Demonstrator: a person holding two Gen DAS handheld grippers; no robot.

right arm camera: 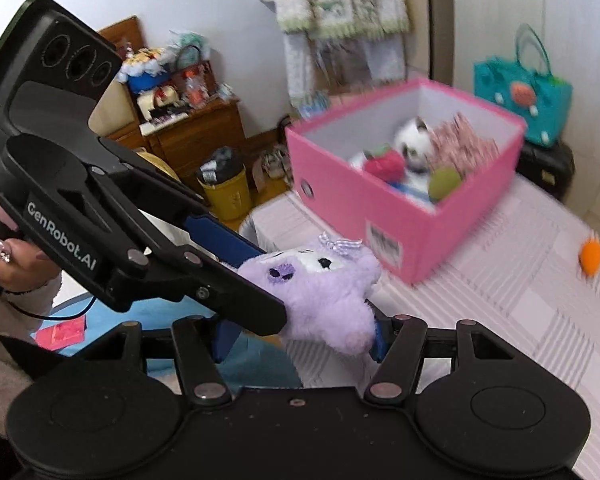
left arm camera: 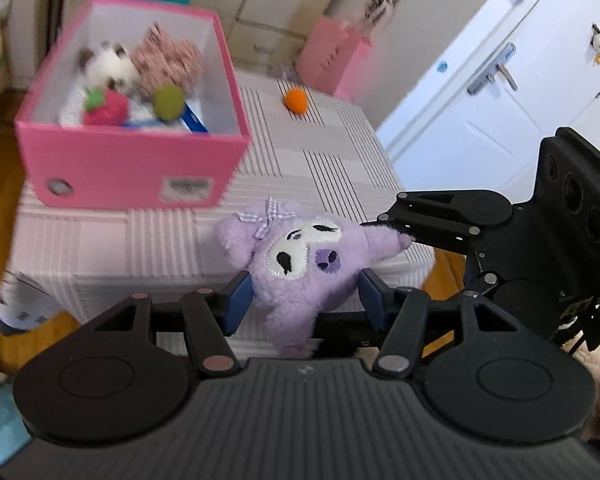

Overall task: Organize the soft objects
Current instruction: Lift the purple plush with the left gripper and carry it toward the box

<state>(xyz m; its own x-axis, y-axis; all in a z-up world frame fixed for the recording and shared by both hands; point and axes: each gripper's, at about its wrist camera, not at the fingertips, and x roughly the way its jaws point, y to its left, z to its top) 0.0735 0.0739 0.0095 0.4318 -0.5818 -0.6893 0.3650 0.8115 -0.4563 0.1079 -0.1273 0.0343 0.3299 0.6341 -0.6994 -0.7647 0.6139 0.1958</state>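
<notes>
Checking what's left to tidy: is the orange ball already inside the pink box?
No. The orange ball lies on the striped bedcover beyond the pink box, apart from it, not among the toys inside.

Counted: 1 purple plush (left arm camera: 300,256), off the bed's near edge. 1 pink box (left arm camera: 132,160) at the bed's (left arm camera: 332,160) far left corner, containing 4 soft toys: cat plush (left arm camera: 108,66), patterned plush (left arm camera: 168,60), red strawberry (left arm camera: 106,110), green ball (left arm camera: 168,100). 1 orange ball (left arm camera: 295,100) near the far edge.
</notes>
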